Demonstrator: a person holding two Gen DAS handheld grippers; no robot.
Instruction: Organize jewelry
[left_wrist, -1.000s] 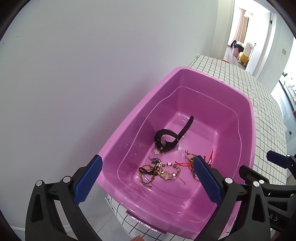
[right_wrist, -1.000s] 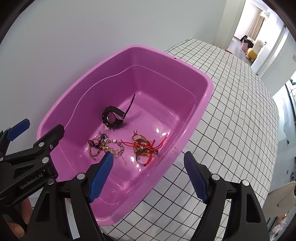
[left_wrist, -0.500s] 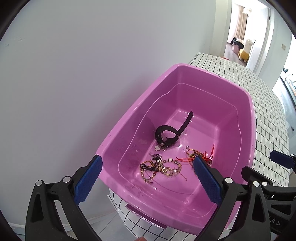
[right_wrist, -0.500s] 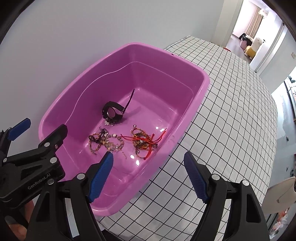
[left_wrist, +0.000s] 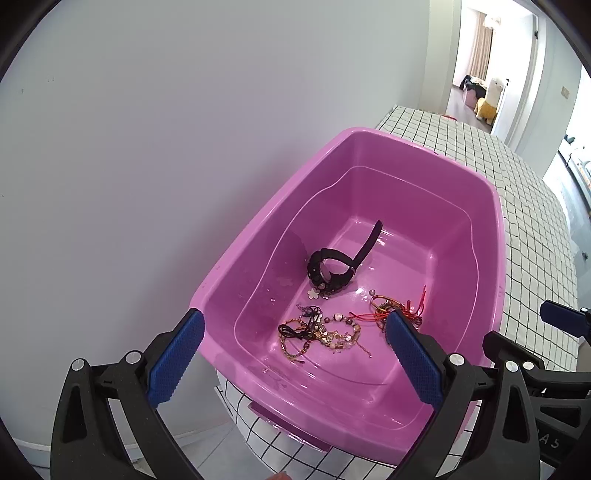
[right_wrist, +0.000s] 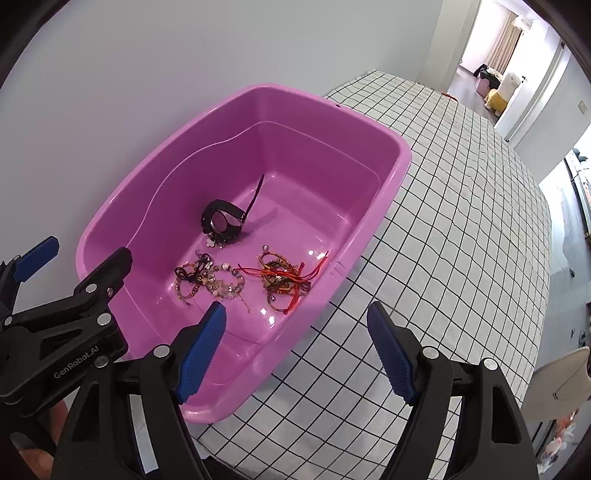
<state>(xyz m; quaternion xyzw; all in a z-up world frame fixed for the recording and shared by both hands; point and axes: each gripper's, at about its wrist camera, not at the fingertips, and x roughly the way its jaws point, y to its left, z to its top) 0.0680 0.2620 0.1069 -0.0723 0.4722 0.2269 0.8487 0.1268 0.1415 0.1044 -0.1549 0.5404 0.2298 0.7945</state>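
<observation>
"Is the jewelry getting put away?"

"It is looking that way. Everything I can see is lying inside the pink tub (right_wrist: 391, 173). The black watch (right_wrist: 221, 221) is sitting near the middle. A clump of bead bracelets (right_wrist: 212, 277) is lying in front of it. A tangle of red and gold strings (right_wrist: 284, 275) is resting just beside the beads."

"Is anything waiting on the checked cloth (right_wrist: 461, 221)?"

"I am not seeing any jewelry out there. The far end is looking tiny and bent in these views, so I cannot be sure."

"What are the claws doing?"

"The left claw (left_wrist: 293, 354) is hanging over the near end of the tub. Its blue fingers are standing wide apart and holding nothing. The right claw (right_wrist: 295, 347) is hanging over the tub's edge and the cloth. It is wide open too, with nothing in it."

"So what is left?"

"Maybe nothing. The beads and strings are sitting in messy piles, so someone may be wanting to pull them apart."
</observation>
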